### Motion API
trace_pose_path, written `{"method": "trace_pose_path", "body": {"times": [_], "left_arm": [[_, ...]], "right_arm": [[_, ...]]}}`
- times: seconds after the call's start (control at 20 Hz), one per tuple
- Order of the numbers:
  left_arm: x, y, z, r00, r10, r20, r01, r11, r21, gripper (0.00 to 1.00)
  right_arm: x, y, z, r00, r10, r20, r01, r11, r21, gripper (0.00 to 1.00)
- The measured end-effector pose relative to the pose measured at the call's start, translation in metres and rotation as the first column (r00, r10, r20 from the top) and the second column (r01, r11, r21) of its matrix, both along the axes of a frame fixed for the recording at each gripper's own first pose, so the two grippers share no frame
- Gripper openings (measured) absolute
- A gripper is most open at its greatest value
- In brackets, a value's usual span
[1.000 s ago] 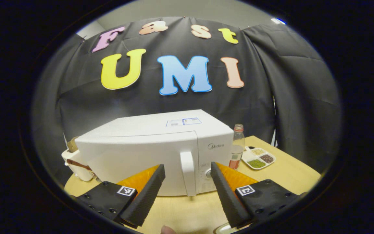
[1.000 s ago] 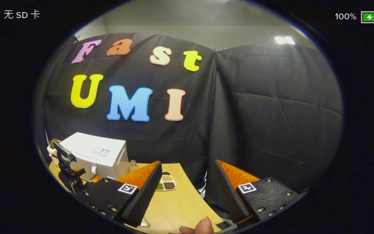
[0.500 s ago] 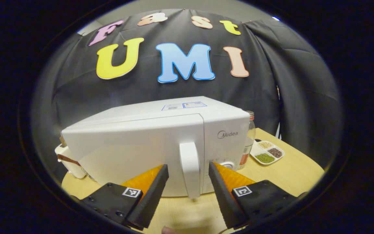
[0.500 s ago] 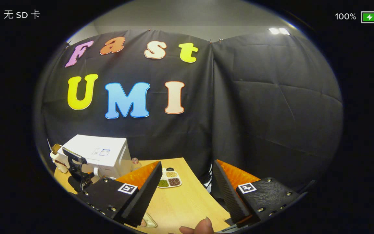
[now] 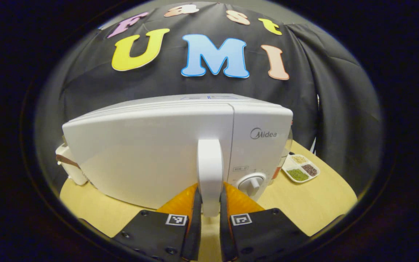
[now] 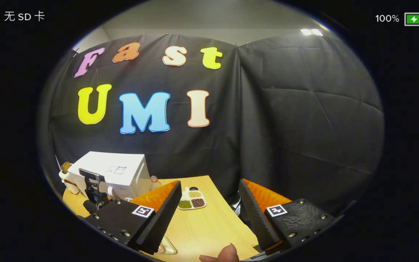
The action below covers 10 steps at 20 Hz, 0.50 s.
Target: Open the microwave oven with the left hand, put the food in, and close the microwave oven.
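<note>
Microwave (image 5: pixel 151 153) sits on the wooden surface (image 5: pixel 315 196), door shut, front face toward the left gripper (image 5: pixel 208 218). Door handle (image 5: pixel 209 171) is a vertical bar at the door's right edge, next to the control panel with its dial (image 5: pixel 252 183). Left fingers (image 5: pixel 196 211) are clamped on the handle's lower end, one each side, so grip axis is horizontal across the bar's long axis. Hinge looks to be on the door's far left, so my read is the pull goes back toward the camera, arcing left.

Right gripper (image 6: pixel 209 214) hangs well off to the right of the microwave (image 6: pixel 111 174), fingers spread, holding nothing. Sectioned tray of grains (image 6: pixel 192 199) lies on the surface between it and the oven, nearer the right gripper; likely the food.
</note>
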<state>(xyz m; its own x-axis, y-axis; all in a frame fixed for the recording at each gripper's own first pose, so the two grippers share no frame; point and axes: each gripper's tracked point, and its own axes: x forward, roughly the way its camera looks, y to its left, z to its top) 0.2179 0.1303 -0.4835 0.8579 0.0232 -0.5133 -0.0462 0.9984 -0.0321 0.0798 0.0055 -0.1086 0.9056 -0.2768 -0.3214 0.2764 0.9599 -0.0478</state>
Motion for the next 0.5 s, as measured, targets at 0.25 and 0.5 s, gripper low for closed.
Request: {"method": "trace_pose_path", "body": {"times": [0.25, 0.5], "left_arm": [[-0.001, 0.0, 0.002, 0.999, -0.039, 0.01, 0.039, 0.999, -0.009, 0.15], [-0.048, 0.005, 0.01, 0.998, -0.054, 0.02, 0.054, 0.998, 0.024, 0.15]], "right_arm": [[0.011, 0.019, -0.003, 0.998, 0.06, 0.016, -0.061, 0.996, 0.067, 0.96], [0.001, 0.012, -0.004, 0.998, 0.053, 0.038, -0.055, 0.996, 0.066, 0.96]]}}
